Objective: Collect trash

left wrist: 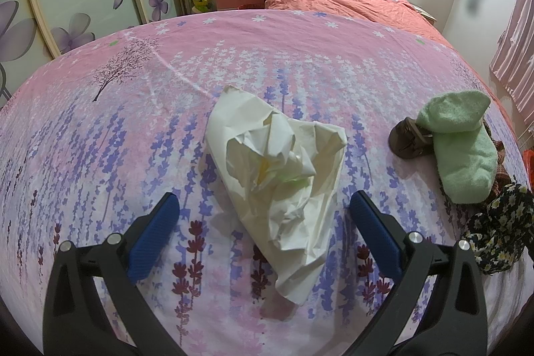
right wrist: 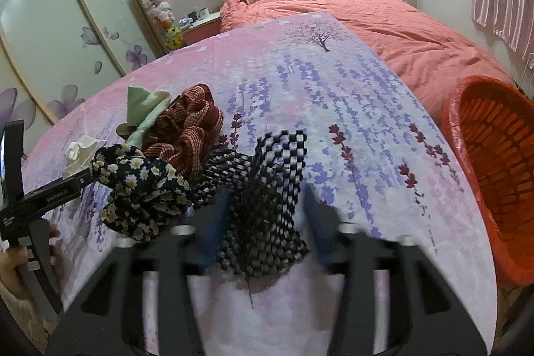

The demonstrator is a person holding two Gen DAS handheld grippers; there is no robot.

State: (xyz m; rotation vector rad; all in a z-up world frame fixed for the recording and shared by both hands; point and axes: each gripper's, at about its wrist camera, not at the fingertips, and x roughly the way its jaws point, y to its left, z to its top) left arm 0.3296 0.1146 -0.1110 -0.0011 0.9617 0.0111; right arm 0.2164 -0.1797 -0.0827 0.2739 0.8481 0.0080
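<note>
A crumpled white paper wrapper (left wrist: 280, 175) lies on the pink and purple floral sheet (left wrist: 133, 109). My left gripper (left wrist: 263, 206) is open, its blue fingers on either side of the near part of the paper. The paper also shows small at the left of the right wrist view (right wrist: 81, 152). My right gripper (right wrist: 263, 212) is open and blurred, its fingers straddling a black-and-white checkered cloth (right wrist: 267, 199). An orange basket (right wrist: 494, 175) lined with a red bag stands at the right, beside the bed.
A green sock (left wrist: 457, 142), a brown item (left wrist: 405, 139) and a dark daisy-print cloth (left wrist: 497, 232) lie to the right of the paper. A red woven cloth (right wrist: 187, 129) lies behind the checkered one. A salmon duvet (right wrist: 383, 22) and pillows are at the far end.
</note>
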